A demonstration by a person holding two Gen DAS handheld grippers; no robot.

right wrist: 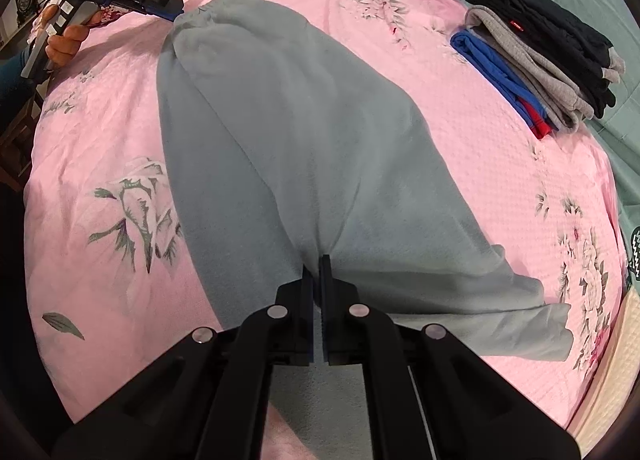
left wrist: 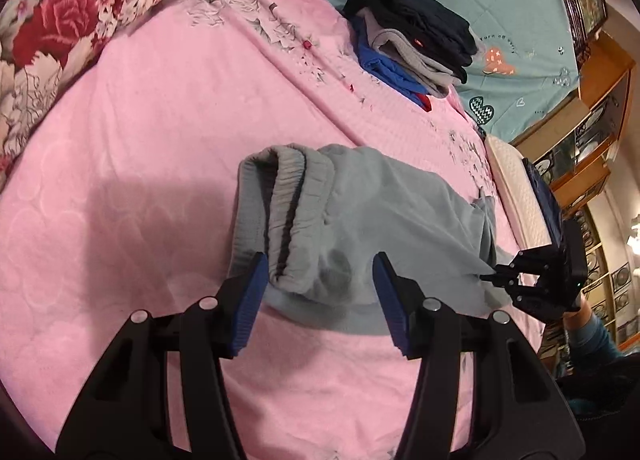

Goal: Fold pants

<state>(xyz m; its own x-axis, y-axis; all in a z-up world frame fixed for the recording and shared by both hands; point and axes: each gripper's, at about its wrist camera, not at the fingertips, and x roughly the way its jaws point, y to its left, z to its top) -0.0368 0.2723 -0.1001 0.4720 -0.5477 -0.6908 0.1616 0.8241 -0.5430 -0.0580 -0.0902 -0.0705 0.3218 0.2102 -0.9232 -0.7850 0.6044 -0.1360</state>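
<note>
Grey-green sweatpants (left wrist: pixel 376 204) lie on a pink floral bedspread (left wrist: pixel 160 140), folded lengthwise, with the elastic waistband toward my left gripper. My left gripper (left wrist: pixel 320 276) is open, its blue pads on either side of the waistband end, and holds nothing. My right gripper (right wrist: pixel 316 268) is shut on the pants fabric (right wrist: pixel 300 140) at the other end and lifts it into a ridge. In the left wrist view the right gripper (left wrist: pixel 496 274) shows at the right, pinching the cloth. The left gripper (right wrist: pixel 168 10) shows at the top left of the right wrist view.
A stack of folded clothes (left wrist: pixel 416 40), black, grey and blue, sits at the far side of the bed; it also shows in the right wrist view (right wrist: pixel 544 60). A floral quilt (left wrist: pixel 60 20) and a teal blanket (left wrist: pixel 500 0) border the pink spread. Wooden shelves (left wrist: pixel 600 132) stand beyond.
</note>
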